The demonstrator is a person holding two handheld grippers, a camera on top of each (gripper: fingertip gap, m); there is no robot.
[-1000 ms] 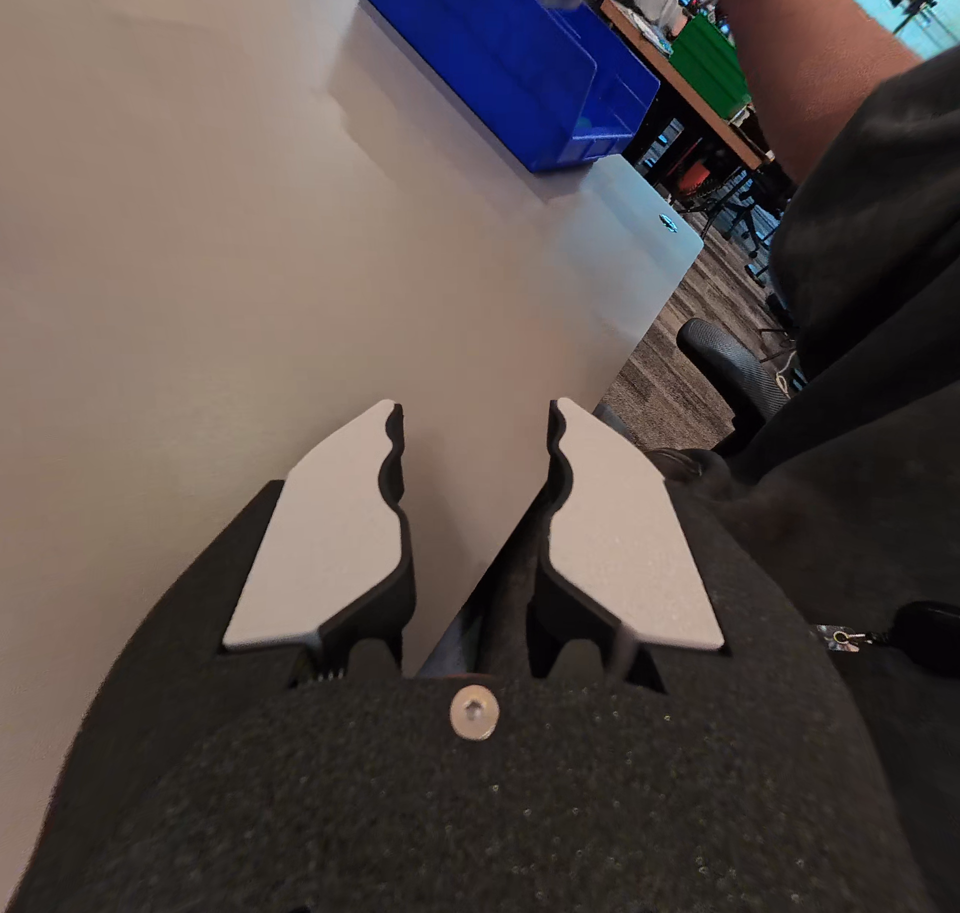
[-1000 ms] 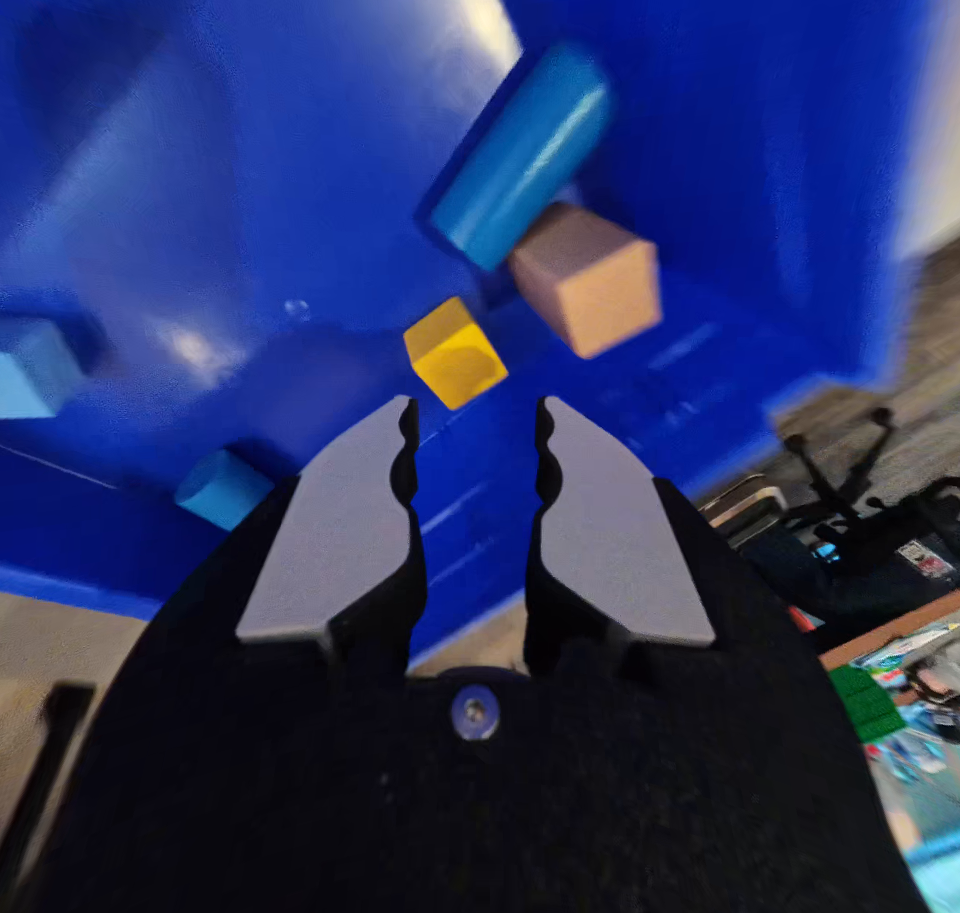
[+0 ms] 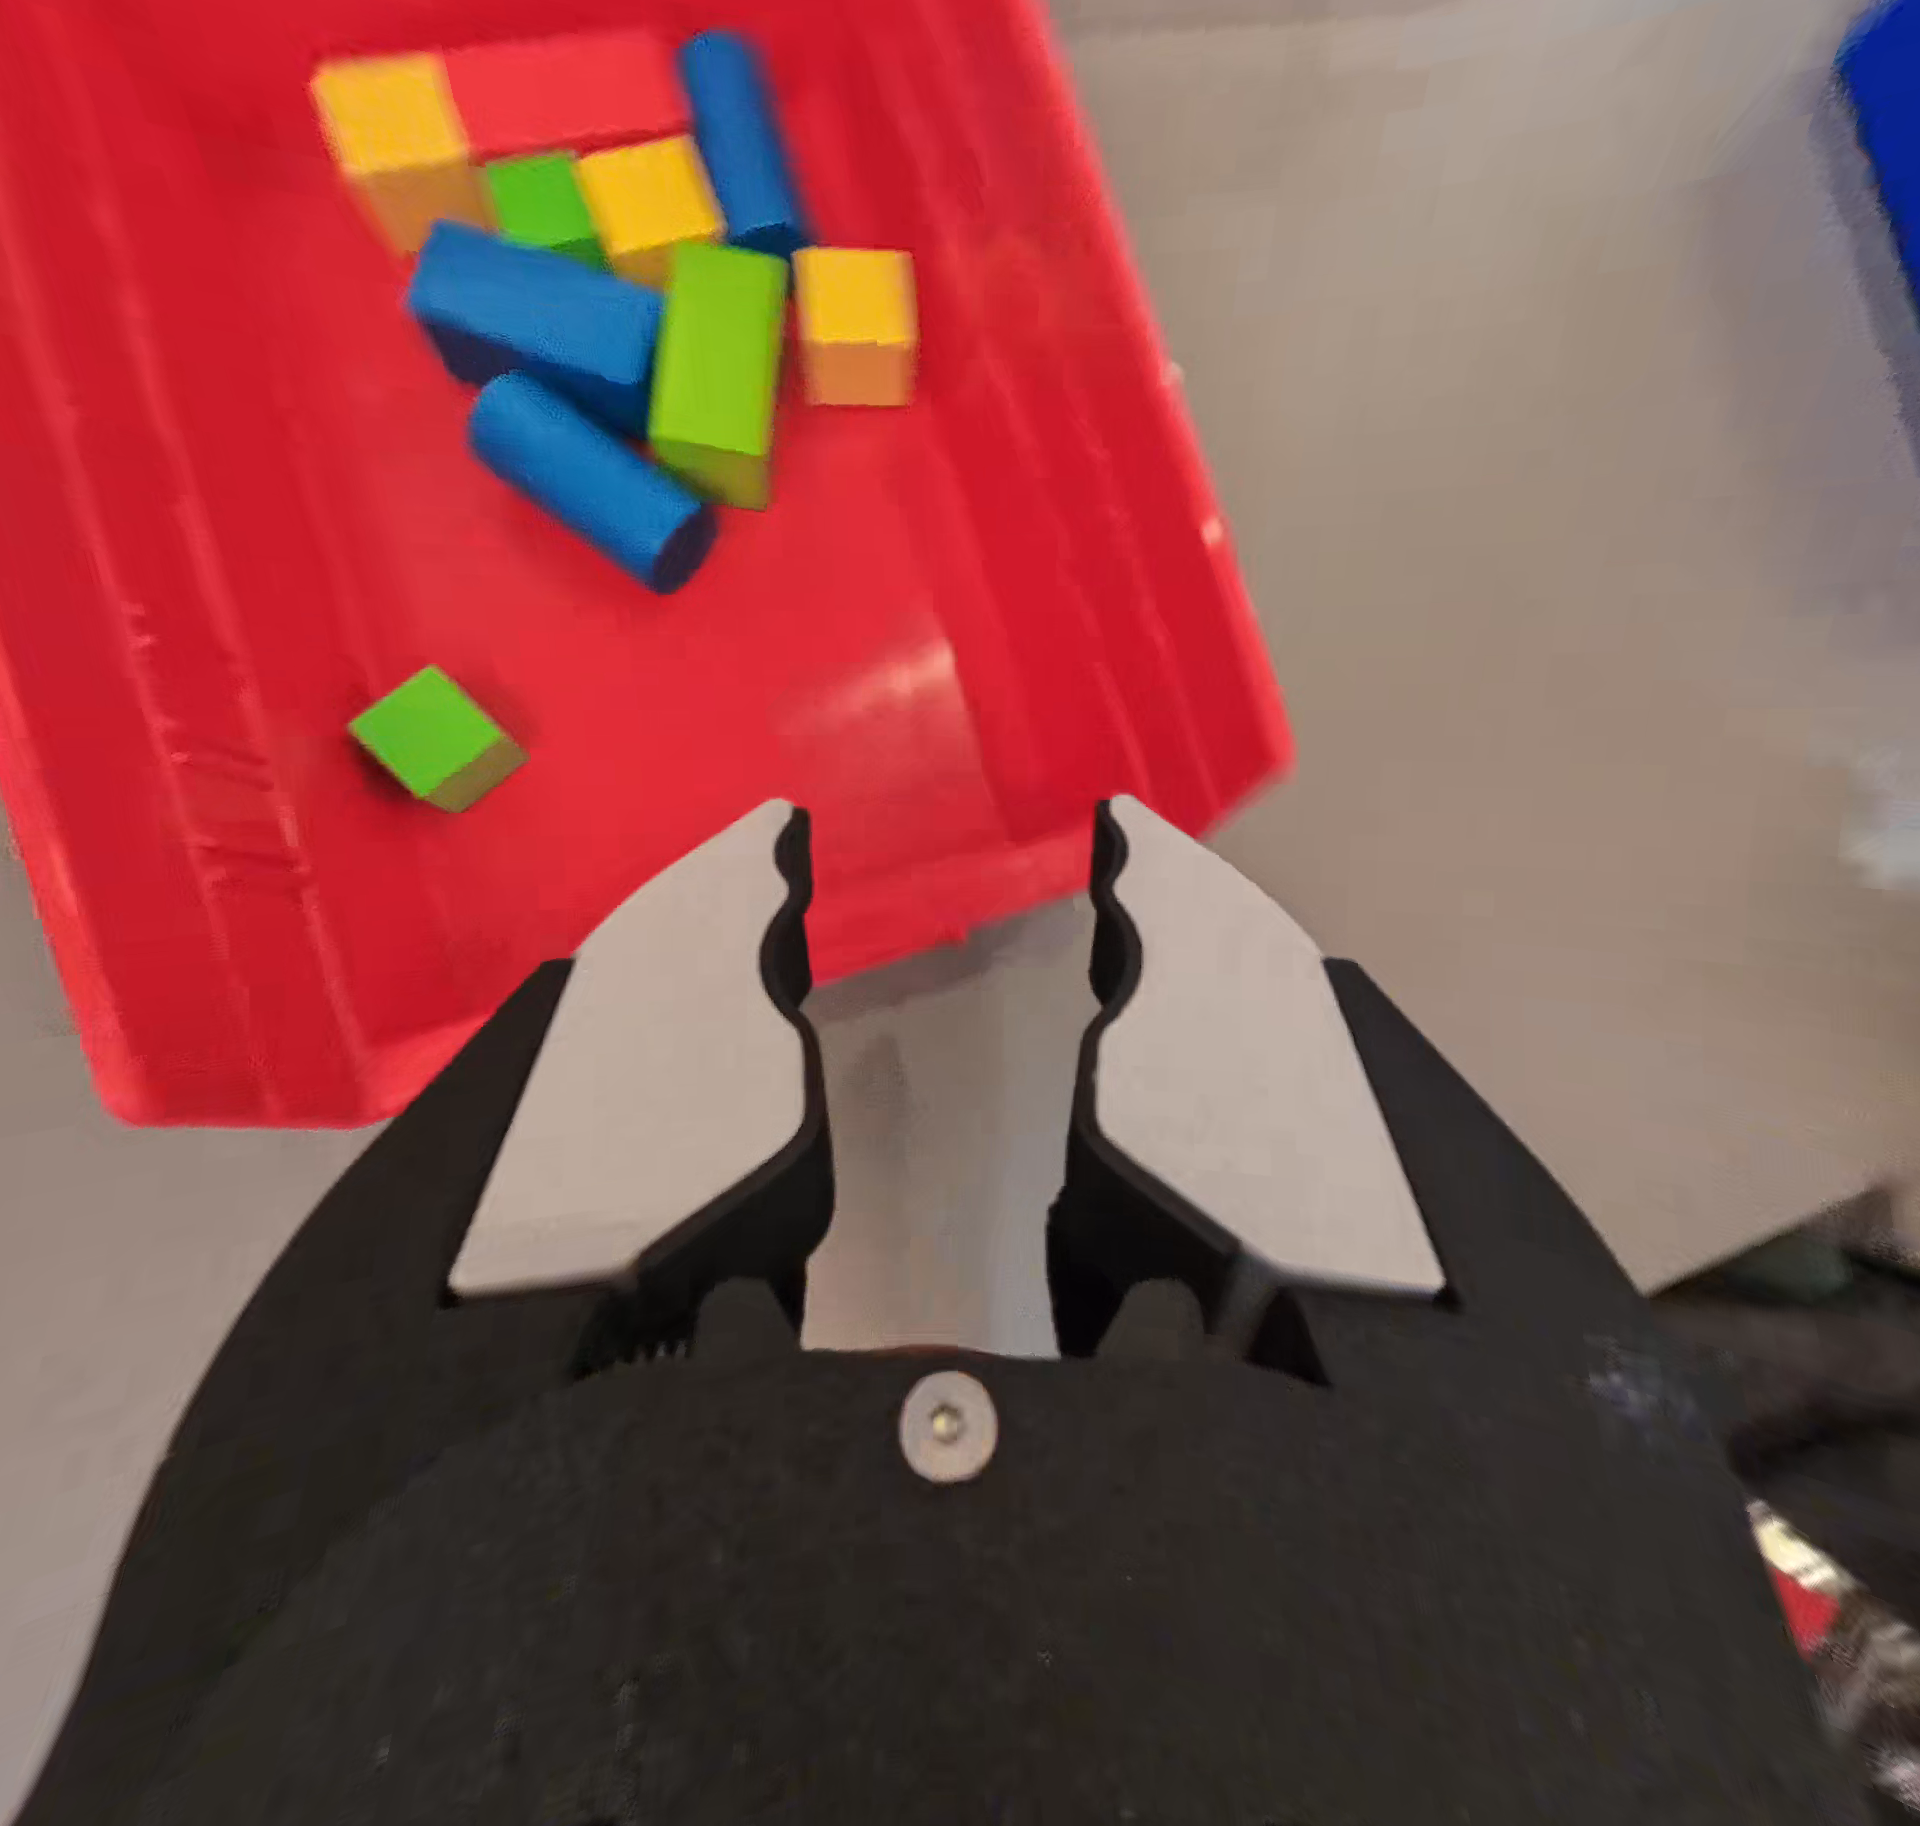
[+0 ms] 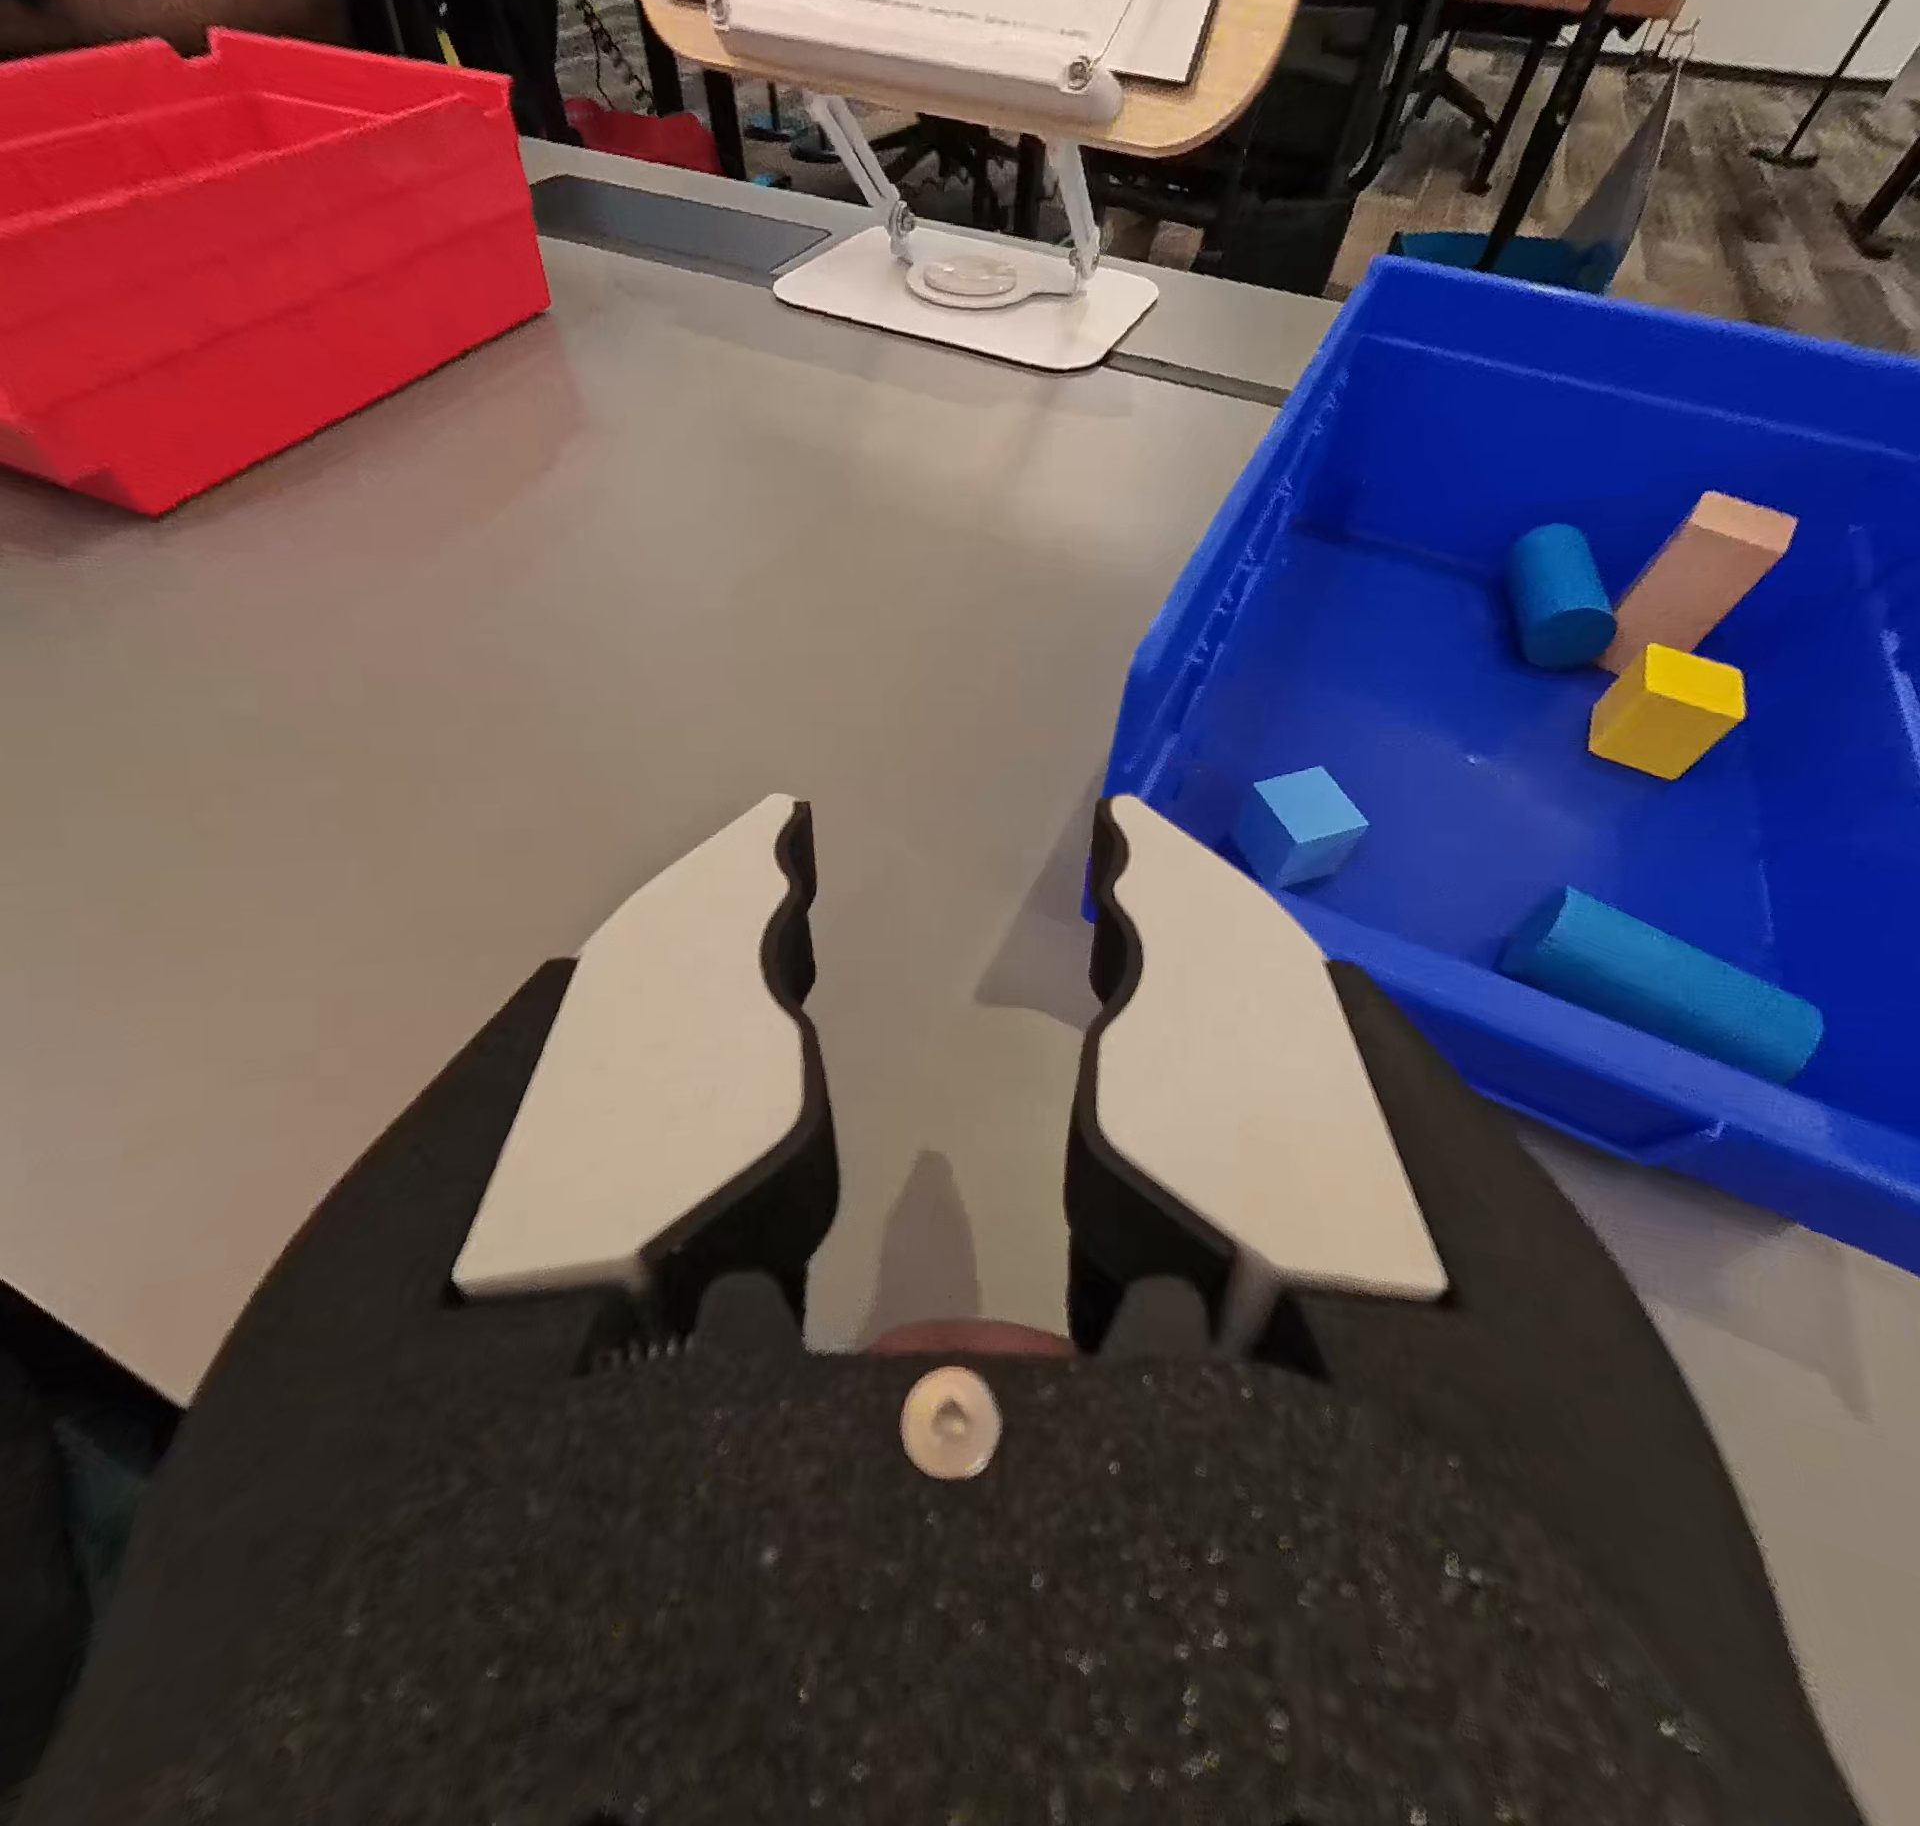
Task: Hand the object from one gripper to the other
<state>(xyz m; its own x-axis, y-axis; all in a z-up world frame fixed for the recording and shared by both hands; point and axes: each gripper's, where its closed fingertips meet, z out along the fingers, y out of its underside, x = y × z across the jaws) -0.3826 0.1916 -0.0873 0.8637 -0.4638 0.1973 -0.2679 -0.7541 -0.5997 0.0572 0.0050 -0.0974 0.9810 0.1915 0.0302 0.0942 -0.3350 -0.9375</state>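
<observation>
Our left claw (image 3: 945, 820) is spread and empty, its flat grey fingers (image 3: 665, 1080) edged with wavy black rubber, above the near rim of a smooth red bin (image 3: 1049, 550). Inside lies a heap of painted blocks (image 3: 623, 280): blue cylinders, green and yellow bricks, and one green cube (image 3: 436, 737) apart. Our right claw (image 4: 948, 820) is spread and empty too, over the grey table (image 4: 623, 633), beside a blue bin (image 4: 1205, 727) holding a yellow block (image 4: 1668, 708), a tan bar, and blue pieces.
</observation>
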